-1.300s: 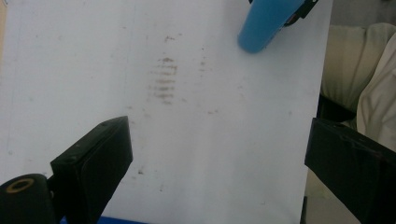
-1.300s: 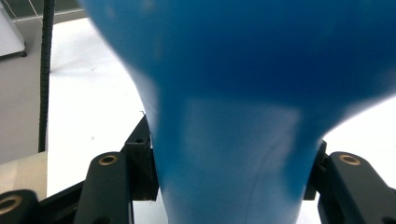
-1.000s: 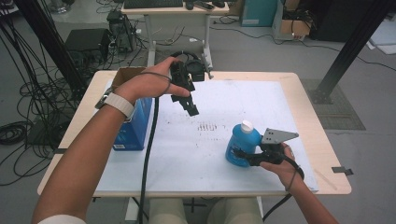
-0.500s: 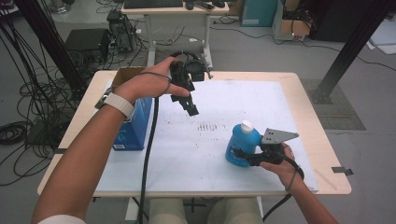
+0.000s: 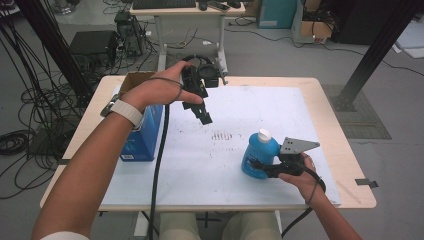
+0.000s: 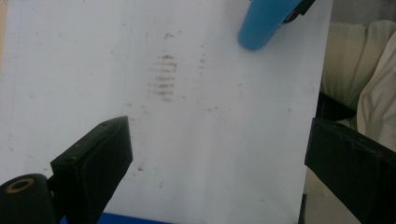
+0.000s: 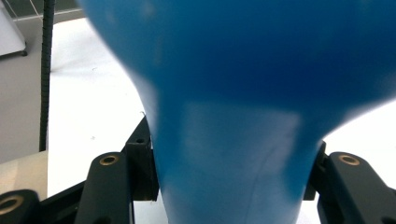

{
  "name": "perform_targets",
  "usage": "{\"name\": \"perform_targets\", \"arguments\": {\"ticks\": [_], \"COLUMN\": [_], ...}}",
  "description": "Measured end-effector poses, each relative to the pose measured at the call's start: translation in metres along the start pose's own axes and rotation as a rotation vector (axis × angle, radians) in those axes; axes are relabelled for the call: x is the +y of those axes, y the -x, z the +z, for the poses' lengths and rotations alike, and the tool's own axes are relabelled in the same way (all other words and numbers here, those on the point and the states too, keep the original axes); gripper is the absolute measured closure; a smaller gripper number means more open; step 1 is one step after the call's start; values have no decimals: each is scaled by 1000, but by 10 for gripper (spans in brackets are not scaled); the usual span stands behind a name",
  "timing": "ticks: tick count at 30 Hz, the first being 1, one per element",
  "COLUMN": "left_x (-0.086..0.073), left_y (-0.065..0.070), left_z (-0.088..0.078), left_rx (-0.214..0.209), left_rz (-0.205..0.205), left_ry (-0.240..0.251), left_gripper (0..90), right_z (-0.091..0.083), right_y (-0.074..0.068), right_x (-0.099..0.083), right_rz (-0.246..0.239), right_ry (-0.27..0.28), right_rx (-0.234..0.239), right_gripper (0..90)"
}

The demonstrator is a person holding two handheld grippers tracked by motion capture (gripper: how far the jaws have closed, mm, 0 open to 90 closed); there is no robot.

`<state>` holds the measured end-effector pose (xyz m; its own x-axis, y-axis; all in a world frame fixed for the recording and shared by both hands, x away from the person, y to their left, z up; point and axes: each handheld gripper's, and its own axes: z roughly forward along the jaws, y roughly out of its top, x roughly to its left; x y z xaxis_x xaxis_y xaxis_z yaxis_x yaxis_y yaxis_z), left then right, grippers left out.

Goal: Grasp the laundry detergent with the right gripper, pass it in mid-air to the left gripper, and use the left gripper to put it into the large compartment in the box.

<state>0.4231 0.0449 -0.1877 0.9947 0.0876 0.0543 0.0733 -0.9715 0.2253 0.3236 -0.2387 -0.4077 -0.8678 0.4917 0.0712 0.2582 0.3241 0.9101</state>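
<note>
So at the bottom right of the high view, the right tool [image 5: 261,166] is clamped onto the blue bottle [image 5: 258,156], which stands upright with its white cap [image 5: 264,134] on, near the lower right part of the white surface [image 5: 225,165]. From the right gripper view you can see both black jaws pressing into the narrower waist of the bottle [image 7: 243,140], one each side, so that grip looks solid to me. Nothing is slipping as far as I can tell.

Further up, toward the upper middle of the high view, the left tool [image 5: 199,107] hangs in the air over the surface, jaws spread wide with nothing between them. The left gripper view looks straight down past those open jaws at a smudgy patch of dark marks [image 6: 163,77], and the base of the bottle [image 6: 264,23] peeks in at the top of that frame.

If the idea is to get the cap off, I'd keep the right tool squeezing low on the waist so the bottle can't spin, then bring the left one down squarely over the cap before closing. Come in crooked and it'll probably tip it.

The blue box [image 5: 145,137] at the left edge and the cardboard box [image 5: 134,80] behind it sit well out of the way.
</note>
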Motion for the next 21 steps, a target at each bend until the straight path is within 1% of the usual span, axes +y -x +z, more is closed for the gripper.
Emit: {"name": "perform_targets", "arguments": {"ticks": [6, 7, 10, 14, 16, 18, 19, 21], "left_x": [-1, -1, -2, -2, -3, -2, -2, -2], "left_y": [4, 6, 9, 12, 15, 18, 20, 22], "left_z": [-3, -5, -8, -11, -13, -16, -17, -19], "left_rx": [4, 7, 13, 21, 24, 29, 32, 34], "left_rz": [0, 3, 2, 3, 0, 2, 5, 8], "left_ry": [-1, -2, -3, 1, -1, 1, 2, -1], "left_gripper": [78, 78, 78, 78, 78, 78, 78, 78], "right_z": [1, 1, 1, 1, 0, 0, 1, -1], "right_y": [1, 2, 2, 2, 1, 1, 2, 0], "right_x": [1, 1, 1, 1, 2, 3, 3, 4], "right_rz": [-6, -24, -30, -28, -15, -20, -33, -28], "right_ry": [-3, 3, 1, 2, -7, -13, -9, -18], "right_rx": [11, 10, 8, 11, 11, 12, 17, 24], "right_gripper": [428, 428, 429, 430, 431, 431, 431, 431]}}
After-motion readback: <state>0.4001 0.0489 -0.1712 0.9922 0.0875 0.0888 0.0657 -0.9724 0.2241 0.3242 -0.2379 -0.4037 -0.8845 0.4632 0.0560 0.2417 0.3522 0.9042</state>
